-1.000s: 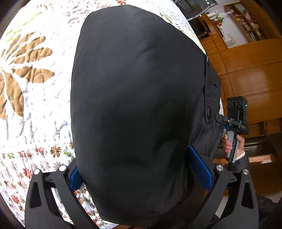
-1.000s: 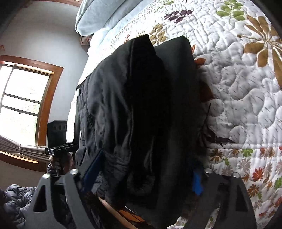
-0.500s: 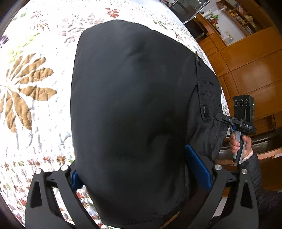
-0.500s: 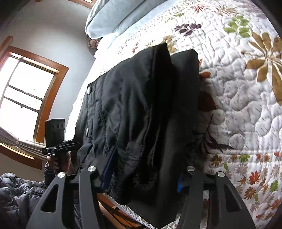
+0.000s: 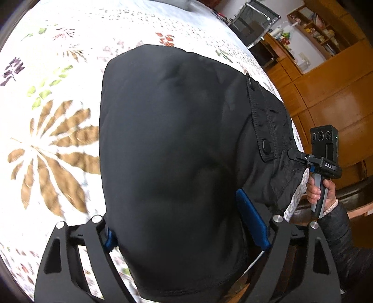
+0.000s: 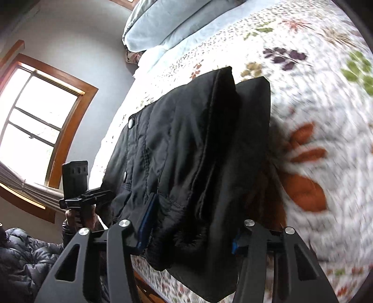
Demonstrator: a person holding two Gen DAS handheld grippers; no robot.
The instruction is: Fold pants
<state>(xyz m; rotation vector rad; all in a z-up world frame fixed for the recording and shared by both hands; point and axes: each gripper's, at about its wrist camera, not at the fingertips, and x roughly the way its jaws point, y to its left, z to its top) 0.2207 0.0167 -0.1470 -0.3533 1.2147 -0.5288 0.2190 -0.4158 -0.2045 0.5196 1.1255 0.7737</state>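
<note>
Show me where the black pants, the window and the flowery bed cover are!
black pants (image 5: 167, 149), left wrist view, on the smooth middle of the folded fabric.
window (image 6: 35, 125), right wrist view, on the bright glass.
flowery bed cover (image 5: 53, 144), left wrist view, on the big brown leaf print.

A white quilted bedspread (image 5: 58, 70) printed with brown, green, purple and red leaves and flowers covers the bed. At its head lie pale blue pillows (image 6: 167, 21), stacked against a plain grey wall (image 6: 77, 46). A window with a brown wooden frame (image 6: 42, 121) is set in that wall; bright daylight washes out the panes. On the other side of the bed stand glossy orange-brown wooden cabinets (image 5: 331, 93), with open wooden shelves (image 5: 319, 28) holding small items above them. A dark chair with a metal frame (image 5: 256, 23) stands near the cabinets.
</note>
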